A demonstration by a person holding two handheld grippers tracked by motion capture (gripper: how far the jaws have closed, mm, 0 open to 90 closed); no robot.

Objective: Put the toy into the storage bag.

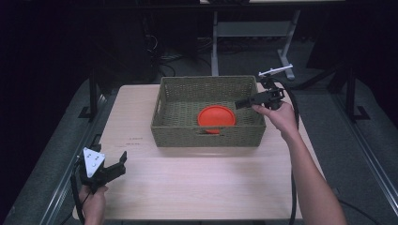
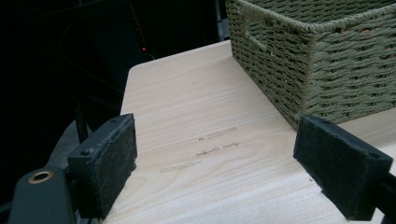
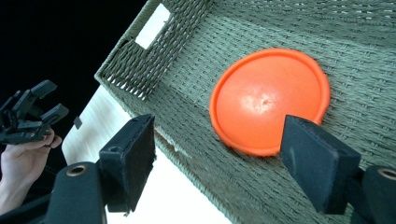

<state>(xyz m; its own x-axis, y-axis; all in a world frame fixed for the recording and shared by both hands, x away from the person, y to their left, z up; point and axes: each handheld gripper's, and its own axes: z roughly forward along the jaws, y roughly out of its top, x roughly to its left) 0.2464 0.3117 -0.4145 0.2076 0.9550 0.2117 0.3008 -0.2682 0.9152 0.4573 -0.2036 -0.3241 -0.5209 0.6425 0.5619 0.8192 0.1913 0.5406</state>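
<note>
At the left, near the front corner of the pale wooden worktop, the left tongs rest in a person's hand, released, with nothing between the jaws and well apart from the woven green basket. Faint marks on the worktop just ahead of them look like worn writing, too smudged to read; no brand or label can be made out anywhere. In the middle, an orange plate lies flat on the basket floor, toward its front right (rim unbroken, as far as can be told). At the right, the right tongs hang over the basket's right wall, spread wide and gripping nothing, with the orange plate below and beyond the jaws. The likely risk: a low sideways move could catch a jaw on the woven wall and drag the basket, or nudge the plate up against the side.
</note>
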